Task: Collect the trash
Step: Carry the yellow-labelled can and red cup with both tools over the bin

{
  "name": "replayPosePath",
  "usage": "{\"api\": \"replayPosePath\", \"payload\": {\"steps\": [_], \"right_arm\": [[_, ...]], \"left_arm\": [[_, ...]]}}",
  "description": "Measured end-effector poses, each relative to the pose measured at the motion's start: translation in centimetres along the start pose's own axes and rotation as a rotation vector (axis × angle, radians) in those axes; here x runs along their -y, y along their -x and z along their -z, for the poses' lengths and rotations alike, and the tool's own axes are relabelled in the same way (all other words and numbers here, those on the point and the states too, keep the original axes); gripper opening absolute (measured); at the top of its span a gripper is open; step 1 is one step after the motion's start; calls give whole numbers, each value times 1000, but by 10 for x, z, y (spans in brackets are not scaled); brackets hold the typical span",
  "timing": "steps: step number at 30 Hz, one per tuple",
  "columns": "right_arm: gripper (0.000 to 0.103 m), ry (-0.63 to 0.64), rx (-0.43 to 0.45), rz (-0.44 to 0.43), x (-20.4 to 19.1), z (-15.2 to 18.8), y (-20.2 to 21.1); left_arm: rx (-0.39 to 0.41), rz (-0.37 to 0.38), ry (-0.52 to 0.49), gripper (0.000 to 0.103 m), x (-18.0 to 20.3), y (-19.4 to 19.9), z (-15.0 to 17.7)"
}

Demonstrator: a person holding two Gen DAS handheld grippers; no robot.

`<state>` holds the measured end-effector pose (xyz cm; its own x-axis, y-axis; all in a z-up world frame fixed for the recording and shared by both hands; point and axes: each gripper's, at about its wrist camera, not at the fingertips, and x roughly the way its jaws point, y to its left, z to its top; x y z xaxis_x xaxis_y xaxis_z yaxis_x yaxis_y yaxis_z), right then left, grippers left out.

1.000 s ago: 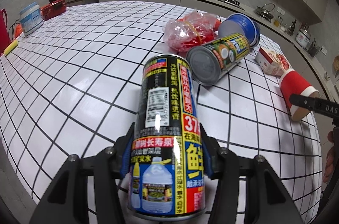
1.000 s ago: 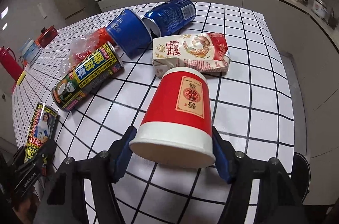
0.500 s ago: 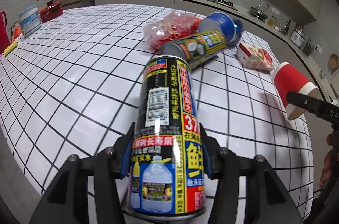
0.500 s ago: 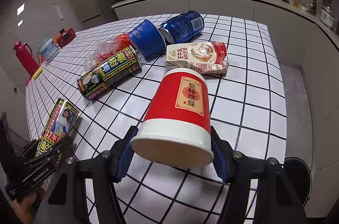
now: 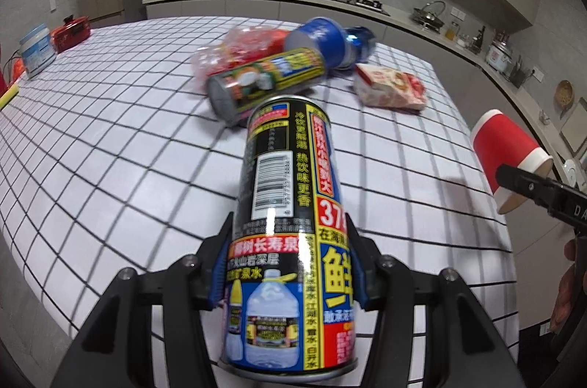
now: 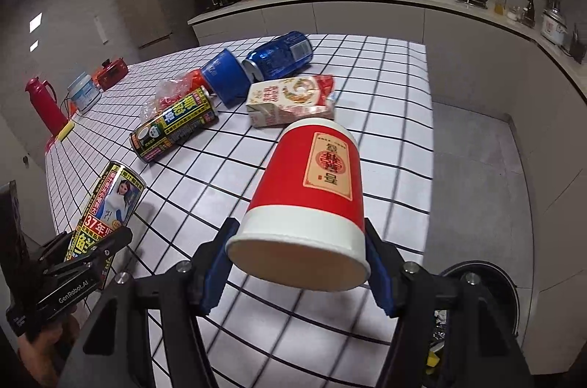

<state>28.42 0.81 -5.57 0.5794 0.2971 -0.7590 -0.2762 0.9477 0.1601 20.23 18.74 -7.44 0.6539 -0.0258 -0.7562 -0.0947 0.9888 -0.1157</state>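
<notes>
Trash in both grips: the left gripper clamps a tall black-and-yellow printed can, the right gripper a red paper cup (mouth toward the camera), both lifted above the white grid-lined table near its front edge; open floor lies right.

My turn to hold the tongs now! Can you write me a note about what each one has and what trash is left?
Left tongs: shut on a tall drink can, lifted off the table.
Right tongs: shut on a red paper cup, also lifted.
On the checked table: a green and yellow can, a blue cup, a blue can, a milk carton and a plastic bag, all lying down.
A bin shows on the floor at lower right.
Left: drop both, then collect the five.
</notes>
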Motion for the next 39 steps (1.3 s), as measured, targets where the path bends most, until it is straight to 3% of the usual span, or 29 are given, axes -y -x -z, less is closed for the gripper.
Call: {"api": "replayPosePath", "payload": {"steps": [13, 22, 32, 39], "right_arm": [[66, -78, 51, 100, 94, 33, 63], [66, -157, 24, 166, 175, 72, 90], [66, -210, -58, 189, 254, 133, 81], [66, -115, -117, 164, 281, 164, 59]], "left_arm": [[-5, 121, -93, 53, 101, 2, 4], [-22, 183, -168, 53, 176, 0, 19], [-69, 240, -242, 53, 258, -5, 52], [-133, 249, -242, 53, 297, -23, 80]]}}
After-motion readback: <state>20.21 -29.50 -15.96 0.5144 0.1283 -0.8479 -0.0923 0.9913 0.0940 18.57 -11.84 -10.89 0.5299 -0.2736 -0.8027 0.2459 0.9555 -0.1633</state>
